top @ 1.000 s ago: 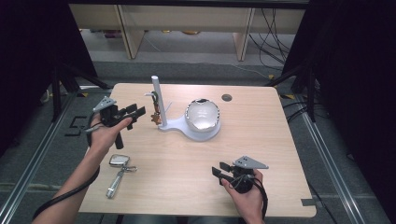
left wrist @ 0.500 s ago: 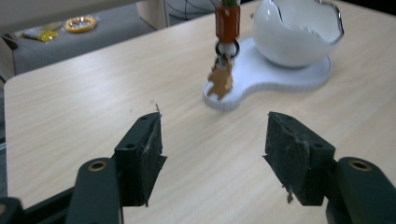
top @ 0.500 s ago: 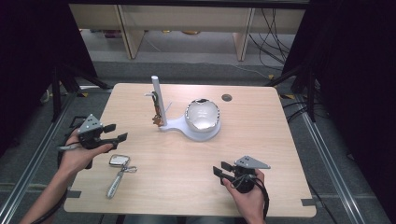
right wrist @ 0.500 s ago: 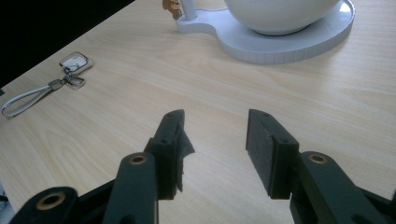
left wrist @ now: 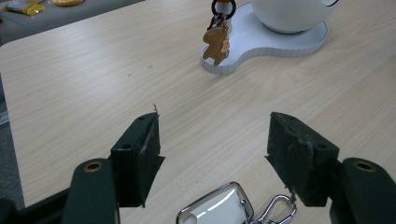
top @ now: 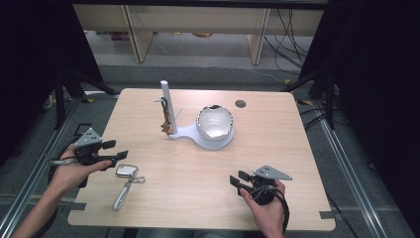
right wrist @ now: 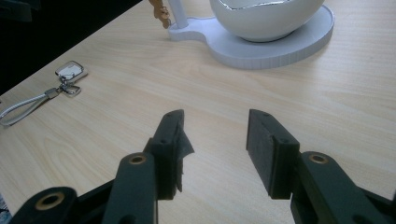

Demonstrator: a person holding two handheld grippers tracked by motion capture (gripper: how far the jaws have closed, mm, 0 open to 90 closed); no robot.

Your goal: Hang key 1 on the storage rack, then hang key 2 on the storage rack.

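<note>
A white stand [top: 185, 131] with an upright pole [top: 167, 104] and a shiny round bowl [top: 214, 122] sits mid-table. A brown charm [top: 163, 128] [left wrist: 216, 44] hangs on the pole. A silver tag [top: 126, 170] [left wrist: 217, 212] with a grey strap [top: 120, 197] lies flat near the front left. My left gripper [top: 116, 149] [left wrist: 212, 126] is just left of the tag; its jaws have just been opening, and no pad touches the tag below them. My right gripper [top: 236, 177] [right wrist: 215, 119] hovers open at the front right, pointing at the stand, nothing between its jaws.
A small dark round hole [top: 240, 103] marks the table's far right. The table's left edge [top: 94, 148] runs right under my left hand. Shelving legs and cables stand on the floor beyond the far edge.
My left gripper has pulled back from beside the stand's pole to the table's left side, close to the silver tag, and its jaws stand wider. The right gripper has stayed put.
</note>
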